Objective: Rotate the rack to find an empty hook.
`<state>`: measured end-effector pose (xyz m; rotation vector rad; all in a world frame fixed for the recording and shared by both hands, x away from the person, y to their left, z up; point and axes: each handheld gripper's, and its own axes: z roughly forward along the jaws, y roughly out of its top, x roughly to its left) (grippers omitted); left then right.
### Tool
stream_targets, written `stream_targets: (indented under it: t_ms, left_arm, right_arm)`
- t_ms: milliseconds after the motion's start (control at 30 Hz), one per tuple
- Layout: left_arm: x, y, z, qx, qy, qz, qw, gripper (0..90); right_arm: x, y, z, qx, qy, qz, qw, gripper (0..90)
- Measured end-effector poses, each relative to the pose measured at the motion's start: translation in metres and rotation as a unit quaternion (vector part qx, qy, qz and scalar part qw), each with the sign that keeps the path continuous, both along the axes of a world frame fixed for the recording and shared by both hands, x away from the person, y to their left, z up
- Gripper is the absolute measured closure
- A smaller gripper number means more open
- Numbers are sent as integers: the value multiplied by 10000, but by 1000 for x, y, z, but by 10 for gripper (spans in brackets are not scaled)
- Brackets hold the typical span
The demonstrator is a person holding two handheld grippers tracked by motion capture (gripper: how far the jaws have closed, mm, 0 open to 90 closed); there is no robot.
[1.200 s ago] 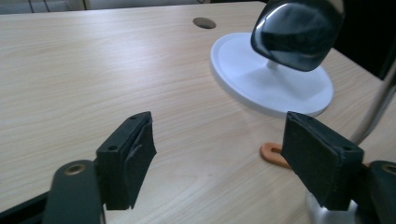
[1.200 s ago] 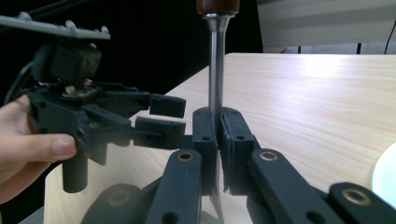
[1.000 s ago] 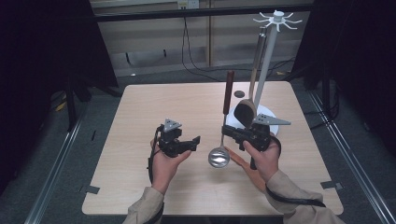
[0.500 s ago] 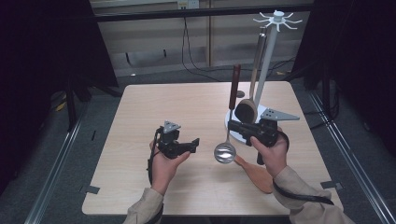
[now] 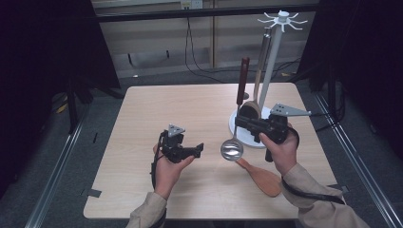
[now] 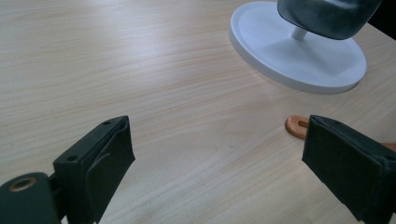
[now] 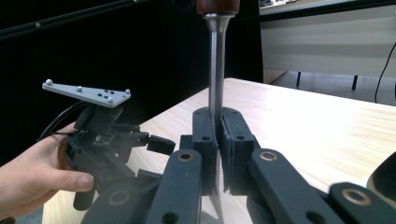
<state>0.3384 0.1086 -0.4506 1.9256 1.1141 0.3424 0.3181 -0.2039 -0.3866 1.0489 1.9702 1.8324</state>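
So the thing being handled here is a polished steel ladle with a dark reddish wooden handle (image 5: 236, 121), and it's up off the light wooden table (image 5: 180, 104), hanging bowl-down right in front of the white round base of the utensil stand (image 5: 237, 133), between that base and the person. The right gripper (image 5: 241, 121) has its jaws clamped tight on the thin metal shaft, a bit below where the wood starts; in the right gripper view you can see the pads (image 7: 231, 140) squeezing the shaft (image 7: 215, 65) from both sides. My guess is it's stiff and not heavy, but the bowl end carries the weight, and that smooth steel looks slippery, so it could swivel or slide in the pads if it gets swung around. I'd say the wooden part would give better bite, though gripping the shaft keeps the top free for the white hooks on the stand (image 5: 282, 20). Looks-wise: round shiny bowl, slim straight stem, short chunky handle. The left gripper (image 5: 198, 149) sits well to the left of the stand base, and its jaws have just been opening, now standing wide with nothing between them. An orange-brown wooden spatula (image 5: 259, 175) lies flat on the table just in front of the stand base, near the ladle's bowl.
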Motion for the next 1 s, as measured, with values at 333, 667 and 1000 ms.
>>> stream_targets:
  t_ms: [333, 667, 1000]
  left_arm:
    - [0, 1, -5, 11, 86, -22, 10000, 64]
    - [-1, 1, -5, 119, 71, -44, 9999, 45]
    - [-1, 1, -6, 183, 79, -72, 9998, 45]
  right_arm:
    - [3, -4, 11, -46, -83, 11, 10000, 859]
    - [7, -15, 22, -6, -132, -83, 9999, 859]
    - [12, -23, 35, 14, -155, -157, 9998, 859]
